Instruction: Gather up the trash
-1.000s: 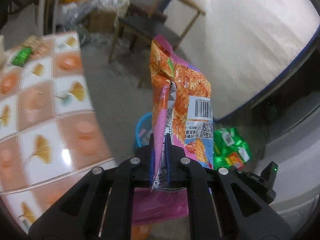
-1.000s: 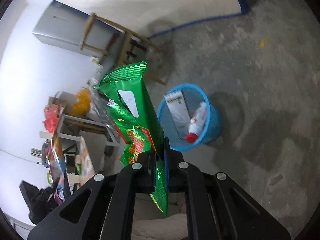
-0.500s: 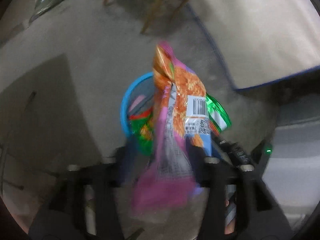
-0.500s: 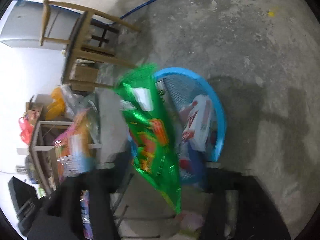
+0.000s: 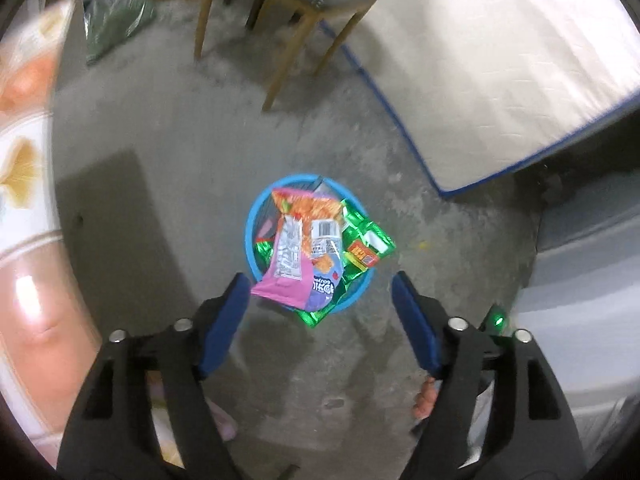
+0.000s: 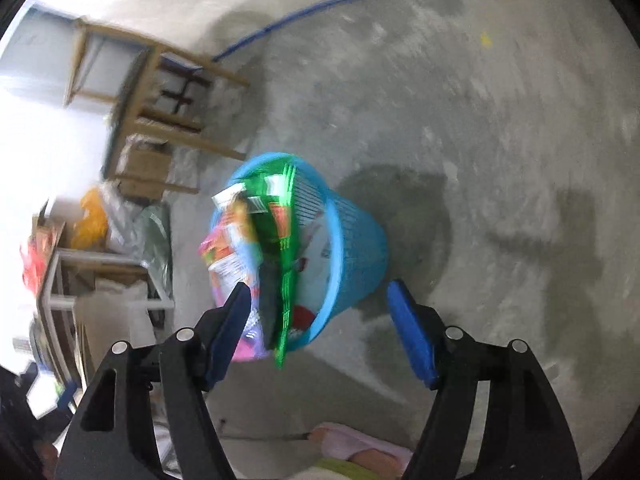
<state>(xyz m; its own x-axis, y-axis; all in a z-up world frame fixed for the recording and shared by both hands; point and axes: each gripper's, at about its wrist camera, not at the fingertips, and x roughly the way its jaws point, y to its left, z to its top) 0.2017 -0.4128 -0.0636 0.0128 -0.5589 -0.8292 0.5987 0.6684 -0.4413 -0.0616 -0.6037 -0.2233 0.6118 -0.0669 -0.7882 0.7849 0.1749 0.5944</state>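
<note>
A blue plastic trash basket (image 5: 251, 227) stands on the concrete floor. An orange and pink snack bag (image 5: 304, 248) lies across its top, with a green snack bag (image 5: 362, 246) beside and under it, both sticking out over the rim. My left gripper (image 5: 320, 286) is open and empty above the basket. In the right wrist view the basket (image 6: 356, 248) shows from the side, with the green bag (image 6: 282, 256) and the pink bag (image 6: 228, 256) standing in it. My right gripper (image 6: 318, 296) is open and empty just over it.
A wooden chair (image 5: 292, 4) stands beyond the basket, next to a white mattress (image 5: 500, 60) with blue edging. A table with a patterned cloth (image 5: 24, 184) is at the left. Shelves with clutter (image 6: 100, 248) stand left of the basket.
Both grippers swung over the basket and opened. The orange and pink bag left my left gripper and the green bag left my right gripper; both now rest in the basket.
</note>
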